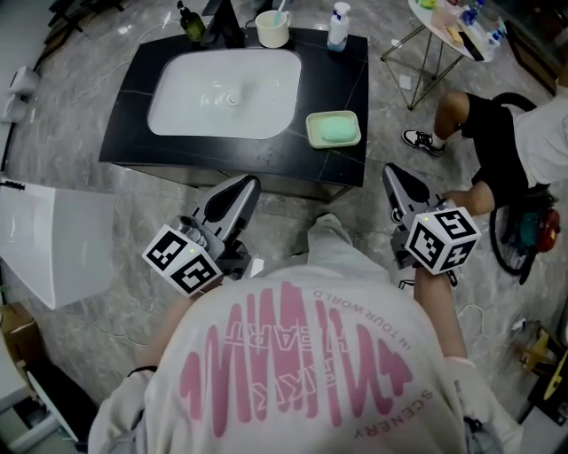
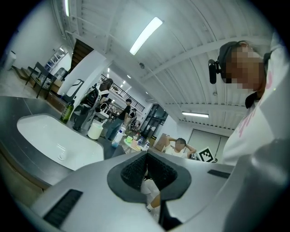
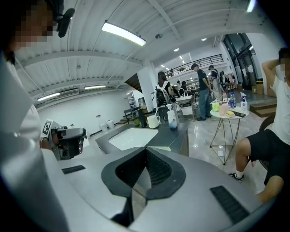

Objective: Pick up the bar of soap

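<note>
A mint-green bar of soap (image 1: 336, 129) lies in a pale green dish (image 1: 314, 133) on the black counter (image 1: 344, 85), right of the white basin (image 1: 224, 92). In the head view my left gripper (image 1: 250, 184) hangs in front of the counter's near edge, below the basin. My right gripper (image 1: 390, 170) is off the counter's right corner, below and right of the dish. Both sets of jaws are closed tip to tip with nothing between them. In the right gripper view, the dish (image 3: 159, 148) peeks just over my jaw tips.
A white cup (image 1: 272, 28), a dark bottle (image 1: 191, 21) and a white pump bottle (image 1: 337, 25) stand along the counter's back edge. A seated person (image 1: 497, 142) and a small round table (image 1: 451, 27) are to the right. A white bin (image 1: 55, 239) stands to the left.
</note>
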`<state>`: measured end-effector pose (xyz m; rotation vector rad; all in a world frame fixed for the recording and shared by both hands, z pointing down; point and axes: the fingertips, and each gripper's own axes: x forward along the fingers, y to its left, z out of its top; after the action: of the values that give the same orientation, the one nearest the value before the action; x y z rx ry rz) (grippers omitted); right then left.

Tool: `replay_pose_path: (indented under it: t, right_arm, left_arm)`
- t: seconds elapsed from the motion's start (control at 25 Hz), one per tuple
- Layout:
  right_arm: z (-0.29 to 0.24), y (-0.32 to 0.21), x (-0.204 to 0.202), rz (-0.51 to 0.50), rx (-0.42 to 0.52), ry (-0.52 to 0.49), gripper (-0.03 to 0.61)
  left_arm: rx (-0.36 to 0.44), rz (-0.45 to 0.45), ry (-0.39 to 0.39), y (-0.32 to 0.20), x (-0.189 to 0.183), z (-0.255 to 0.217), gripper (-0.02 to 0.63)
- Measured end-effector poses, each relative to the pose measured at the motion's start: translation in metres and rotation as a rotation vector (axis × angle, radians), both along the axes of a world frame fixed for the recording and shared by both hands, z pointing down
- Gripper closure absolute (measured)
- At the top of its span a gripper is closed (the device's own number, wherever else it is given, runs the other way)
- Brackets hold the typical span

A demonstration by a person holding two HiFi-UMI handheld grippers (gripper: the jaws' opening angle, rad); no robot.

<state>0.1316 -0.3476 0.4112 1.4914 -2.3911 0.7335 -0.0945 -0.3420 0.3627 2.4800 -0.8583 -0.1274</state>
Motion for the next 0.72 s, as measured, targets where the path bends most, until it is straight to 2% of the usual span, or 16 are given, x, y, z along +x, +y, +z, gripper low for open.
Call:
replay_pose_path:
  t: [0.32, 0.52, 0.72]
  right_arm:
    - [0.006, -0.064, -0.004, -0.12, -0.009, -0.007, 0.568]
    - [0.003, -0.096, -0.016, -0.271, 0.016, -0.103, 0.566]
    - [0.015, -0.125, -0.03, -0.378, -0.004, -0.115, 0.566]
  left_arm:
    - [-0.015, -0.106, 0.002, -0.034, 0.004, 0.003, 0.603]
    - [-0.018, -0.185, -0.011, -0.047, 0.003, 0.0, 0.603]
    - [-0.008, -0.278, -0.041, -0.052, -0.013, -0.007, 0.603]
